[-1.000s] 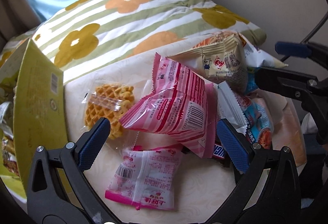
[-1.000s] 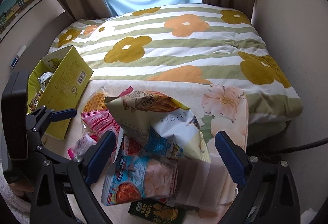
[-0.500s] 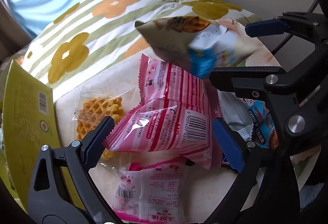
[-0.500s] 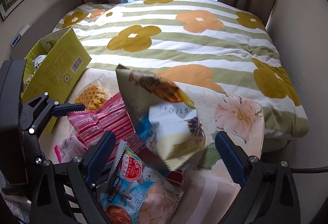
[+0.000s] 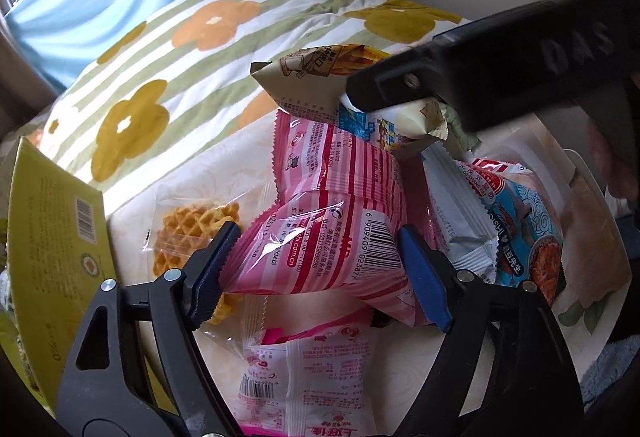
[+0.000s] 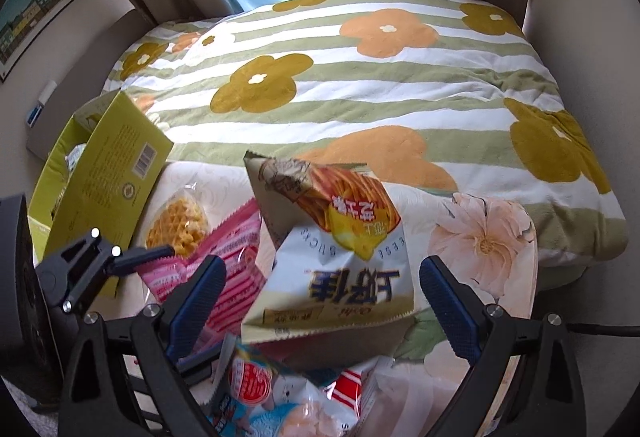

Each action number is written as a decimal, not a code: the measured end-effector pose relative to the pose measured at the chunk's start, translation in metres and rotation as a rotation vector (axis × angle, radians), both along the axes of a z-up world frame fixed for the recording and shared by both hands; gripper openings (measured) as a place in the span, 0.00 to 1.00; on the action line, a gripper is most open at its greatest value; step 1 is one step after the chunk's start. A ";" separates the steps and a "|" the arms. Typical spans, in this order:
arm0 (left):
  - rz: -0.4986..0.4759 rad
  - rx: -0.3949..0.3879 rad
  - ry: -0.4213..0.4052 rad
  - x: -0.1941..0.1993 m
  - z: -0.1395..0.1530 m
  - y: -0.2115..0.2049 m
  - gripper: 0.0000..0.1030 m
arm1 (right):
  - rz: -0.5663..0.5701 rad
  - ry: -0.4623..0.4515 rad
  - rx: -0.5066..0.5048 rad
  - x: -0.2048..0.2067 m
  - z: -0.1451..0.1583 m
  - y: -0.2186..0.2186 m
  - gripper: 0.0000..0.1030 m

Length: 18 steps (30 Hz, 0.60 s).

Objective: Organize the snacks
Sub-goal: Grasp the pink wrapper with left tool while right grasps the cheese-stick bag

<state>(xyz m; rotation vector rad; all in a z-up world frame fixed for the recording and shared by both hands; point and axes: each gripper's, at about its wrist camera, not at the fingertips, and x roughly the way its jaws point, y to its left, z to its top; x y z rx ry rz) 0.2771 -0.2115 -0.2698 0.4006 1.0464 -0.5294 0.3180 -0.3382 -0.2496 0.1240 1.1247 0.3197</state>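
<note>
L gripper (image 5: pixel 316 269) closing on pink striped pack (image 5: pixel 320 237), pads touching. R gripper (image 6: pixel 324 305) standing wide, unclamped, around cheese-stick bag (image 6: pixel 336 261). One waffle (image 5: pixel 188 233) left of pink pack; yellow box (image 5: pixel 52 237) beyond.

Left gripper (image 5: pixel 320 269) is pointing steeply downward, its jaws closing — the blue pads (image 5: pixel 424 277) are pressing both sides of a pink striped packet (image 5: pixel 320 237). Right gripper (image 6: pixel 324 309) is likewise angling downward with its jaws standing wide; a pale chip bag (image 6: pixel 340 277) is lying between them, neither pad touching it (its black frame is crossing the left camera's upper right).
</note>
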 end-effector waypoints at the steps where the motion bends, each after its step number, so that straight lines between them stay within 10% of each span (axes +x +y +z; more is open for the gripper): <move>1: 0.000 -0.001 0.002 0.000 0.000 0.001 0.75 | -0.003 0.006 0.005 0.003 -0.002 0.000 0.94; 18: -0.010 -0.008 -0.001 -0.004 0.012 0.004 0.72 | 0.017 0.190 0.129 0.042 -0.054 0.000 0.93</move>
